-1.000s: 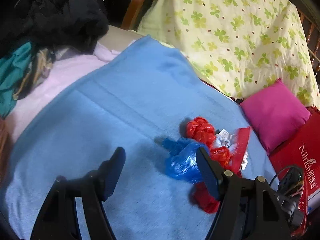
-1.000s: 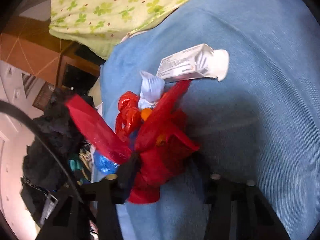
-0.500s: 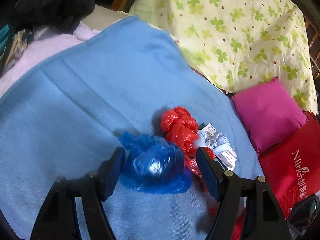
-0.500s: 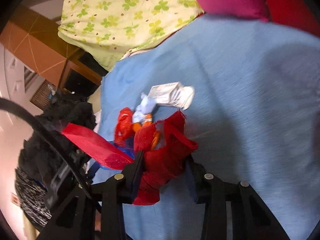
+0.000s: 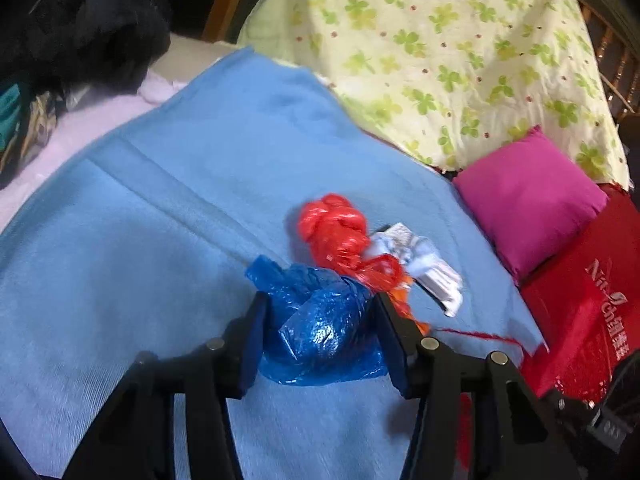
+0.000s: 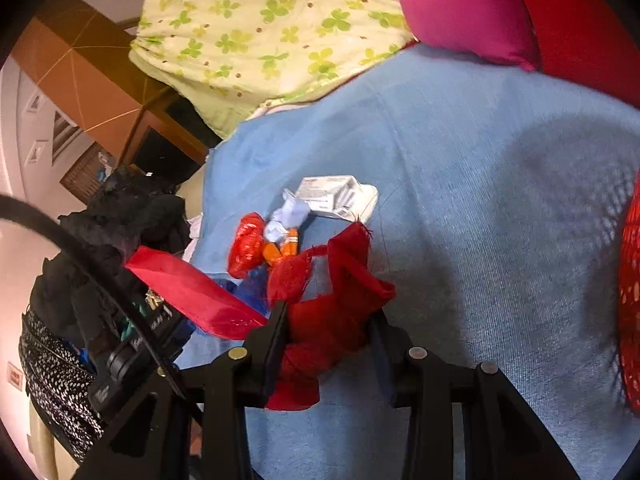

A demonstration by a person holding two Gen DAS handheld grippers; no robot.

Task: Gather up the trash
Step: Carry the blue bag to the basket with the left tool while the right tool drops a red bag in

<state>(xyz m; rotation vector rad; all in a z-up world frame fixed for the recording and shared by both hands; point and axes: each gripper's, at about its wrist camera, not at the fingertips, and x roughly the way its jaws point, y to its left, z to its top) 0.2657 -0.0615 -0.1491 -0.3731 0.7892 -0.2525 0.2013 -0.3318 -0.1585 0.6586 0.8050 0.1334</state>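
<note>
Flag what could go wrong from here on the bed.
1. The left gripper fingers have just been closing on the crumpled blue bag; thin plastic could slip out on lifting.
2. The red bag held by the right gripper has loose threads that may snag.

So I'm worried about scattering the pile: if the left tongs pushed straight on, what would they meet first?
Beyond the blue plastic bag the left tongs have just closed on, probably the crumpled red plastic, though depth is unclear.
</note>
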